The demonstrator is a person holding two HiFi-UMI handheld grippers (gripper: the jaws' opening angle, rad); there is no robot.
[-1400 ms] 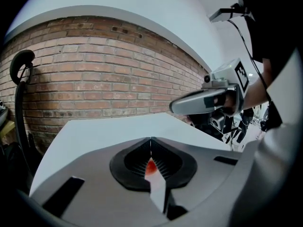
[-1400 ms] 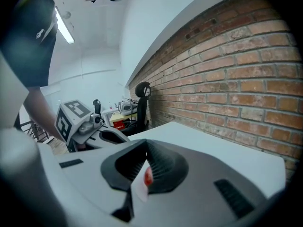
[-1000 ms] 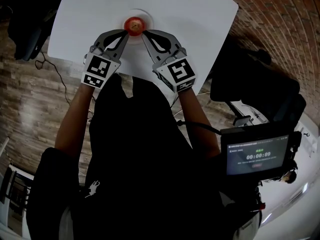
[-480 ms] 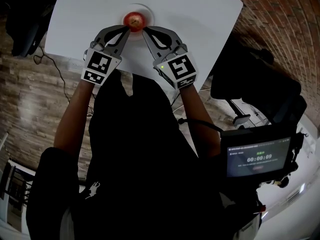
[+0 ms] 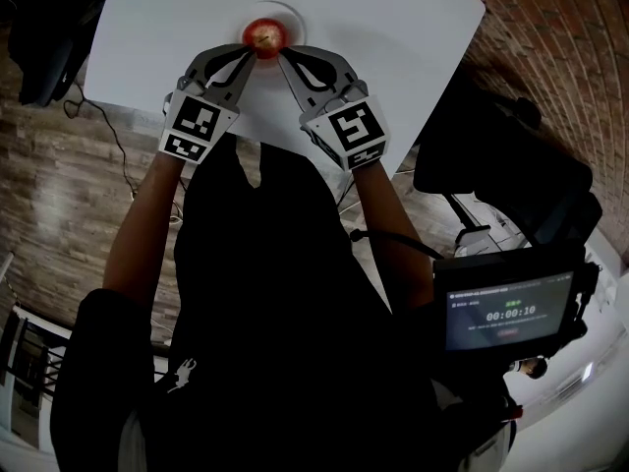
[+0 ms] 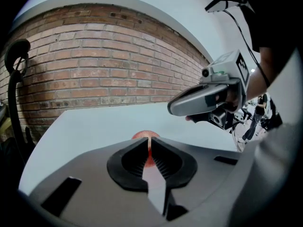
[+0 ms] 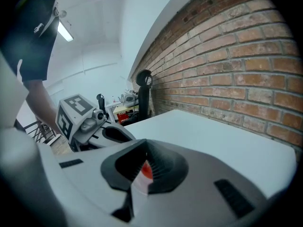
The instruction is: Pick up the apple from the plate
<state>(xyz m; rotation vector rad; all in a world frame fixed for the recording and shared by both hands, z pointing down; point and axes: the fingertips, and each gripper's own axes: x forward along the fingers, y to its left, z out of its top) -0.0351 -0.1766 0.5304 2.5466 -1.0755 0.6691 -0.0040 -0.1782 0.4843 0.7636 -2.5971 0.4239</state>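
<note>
A red apple (image 5: pixel 263 34) sits on a small white plate (image 5: pixel 288 15) near the middle of the white table (image 5: pixel 393 47). Both grippers point at it from the near side, tips close together just short of the fruit. My left gripper (image 5: pixel 250 57) is shut with nothing in it; in the left gripper view (image 6: pixel 149 142) the apple (image 6: pixel 143 135) peeks over its closed jaws. My right gripper (image 5: pixel 283 59) also looks shut and empty; in its own view (image 7: pixel 146 151) a sliver of the apple (image 7: pixel 147 171) shows through the slit. Neither gripper touches the apple.
The table's near edge (image 5: pixel 246 136) runs under my hands. A black object (image 5: pixel 44 62) and a cable (image 5: pixel 108 136) lie on the wood floor at left. A screen (image 5: pixel 506 313) hangs at lower right. A brick wall (image 6: pixel 104 79) stands behind the table.
The whole scene sits slightly higher in the head view. Both grippers keep their places just short of the apple, jaws unchanged.
</note>
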